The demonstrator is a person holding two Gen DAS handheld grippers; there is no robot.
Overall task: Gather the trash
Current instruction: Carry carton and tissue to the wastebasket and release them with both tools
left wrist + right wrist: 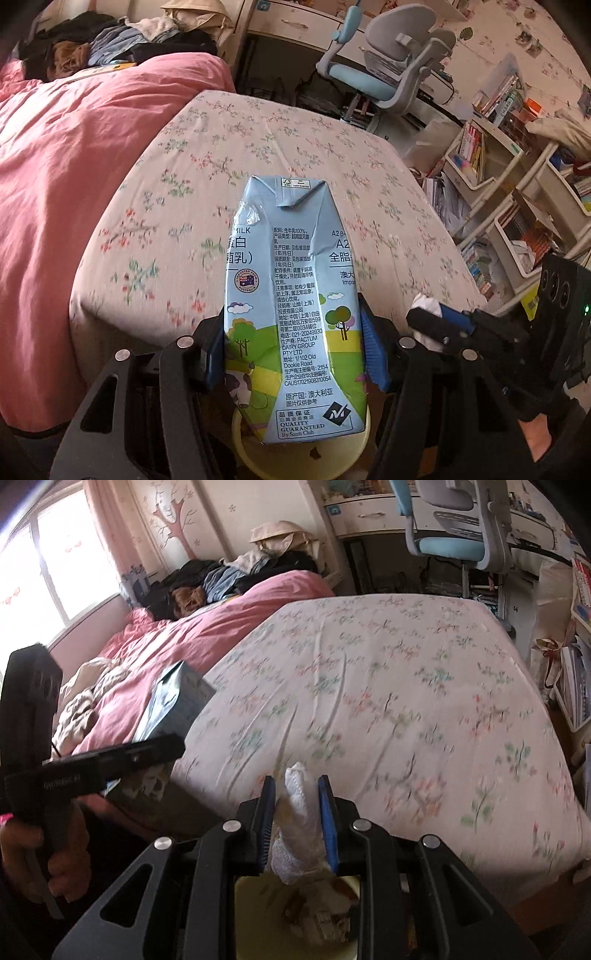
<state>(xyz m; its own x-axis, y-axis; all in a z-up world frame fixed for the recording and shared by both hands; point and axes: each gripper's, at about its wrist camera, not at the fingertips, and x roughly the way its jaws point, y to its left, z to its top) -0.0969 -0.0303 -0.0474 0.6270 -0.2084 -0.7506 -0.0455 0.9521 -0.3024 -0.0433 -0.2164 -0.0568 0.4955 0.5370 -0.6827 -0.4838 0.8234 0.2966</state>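
The left gripper point(293, 354) clamps a light blue milk carton point(291, 295) above a yellow bin point(258, 458), beside the floral bed point(258, 147). To its right, the right gripper point(297, 819) pinches a crumpled white tissue point(299, 823) over the same bin.

Light blue milk carton point(291, 306), dented, printed seam side up, clamped lengthwise between the left tool point(293, 354) pads, crumpled white tissue point(299, 823) upright between the right tool point(297, 819) pads, yellow bin point(295, 456) just below both
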